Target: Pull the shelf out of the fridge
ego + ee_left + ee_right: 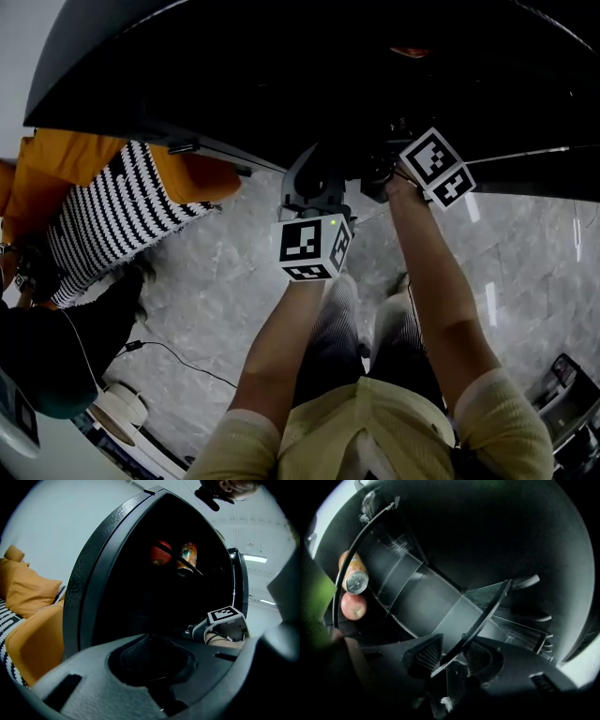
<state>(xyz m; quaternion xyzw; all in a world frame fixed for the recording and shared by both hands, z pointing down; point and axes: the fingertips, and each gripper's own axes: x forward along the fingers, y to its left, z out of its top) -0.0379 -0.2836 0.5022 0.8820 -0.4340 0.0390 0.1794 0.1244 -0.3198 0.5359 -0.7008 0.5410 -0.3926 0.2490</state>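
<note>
Veined grey floor, black fridge, glass shelf between ribbed fingers

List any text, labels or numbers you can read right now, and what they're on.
No text can be read in any view.
Can: there is print on the label, but it is too blurred to read.
Marker cubes: black-and-white square patterns only, no words or numbers.

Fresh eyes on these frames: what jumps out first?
The dark edge of the glass shelf runs between the open jaws of the right gripper, inside the fridge. At that view's left sit an apple and a can. Orange cushions lie beside the fridge, at the left gripper view's left.
</note>
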